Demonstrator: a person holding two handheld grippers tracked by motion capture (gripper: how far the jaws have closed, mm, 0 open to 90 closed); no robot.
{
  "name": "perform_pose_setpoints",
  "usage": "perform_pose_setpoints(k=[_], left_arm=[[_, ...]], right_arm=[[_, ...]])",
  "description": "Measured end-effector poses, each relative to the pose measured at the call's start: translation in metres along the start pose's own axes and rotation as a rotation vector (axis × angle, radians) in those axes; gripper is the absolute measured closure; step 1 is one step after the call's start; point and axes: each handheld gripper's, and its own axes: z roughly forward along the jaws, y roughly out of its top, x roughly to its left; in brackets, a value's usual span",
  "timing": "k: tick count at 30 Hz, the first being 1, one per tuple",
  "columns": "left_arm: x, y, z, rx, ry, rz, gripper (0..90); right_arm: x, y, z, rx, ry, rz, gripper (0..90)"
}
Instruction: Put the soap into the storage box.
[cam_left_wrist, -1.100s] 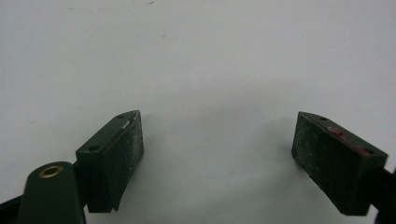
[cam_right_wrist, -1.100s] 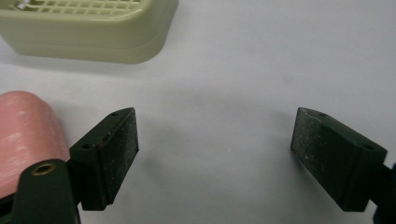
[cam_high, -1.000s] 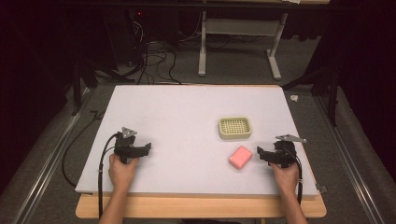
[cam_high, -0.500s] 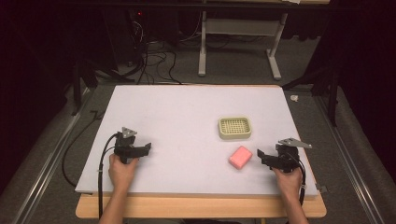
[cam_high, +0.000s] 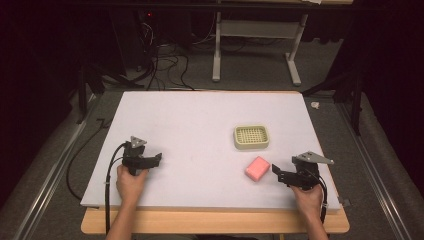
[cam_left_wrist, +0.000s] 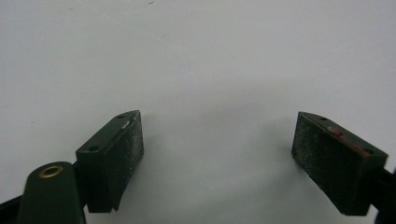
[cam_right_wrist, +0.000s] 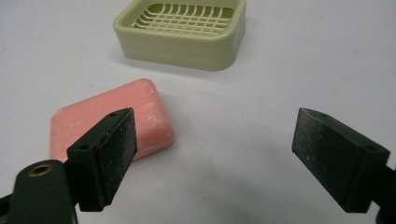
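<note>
while sat near the table's (cam_high: 200, 120) right half, soap dish (cam_high: 251, 137) holds nothing on its grid, visible through the slats from the right gripper view (cam_right_wrist: 183, 29). pink soap (cam_high: 257, 168) flat on the table just in front of the dish, apart from it, not in it. right gripper (cam_high: 278, 175) just right of the soap and in front of the dish, jaws spread wide, gripping nothing; near jaw overlaps the soap's (cam_right_wrist: 93, 121) corner in its own view, contact hard to judge. left gripper (cam_high: 156, 160) far left of the dish, jaws wide over bare white surface. soap's underside and dish's far wall hidden.
</note>
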Motion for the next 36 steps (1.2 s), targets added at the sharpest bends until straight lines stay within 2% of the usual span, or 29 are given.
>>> perform_pose_setpoints(k=[20,22,36], left_arm=[[0.000,0.000,0.000,0.000,0.000,0.000,17.1],[0.000,0.000,0.000,0.000,0.000,0.001,17.1],[0.000,0.000,0.000,0.000,0.000,0.000,17.1]], right_arm=[[0.023,-0.006,-0.002,-0.001,0.060,-0.073,11.9],[0.027,-0.005,0.001,0.012,0.080,-0.084,11.9],[0.045,0.003,0.014,0.042,0.093,-0.150,11.9]])
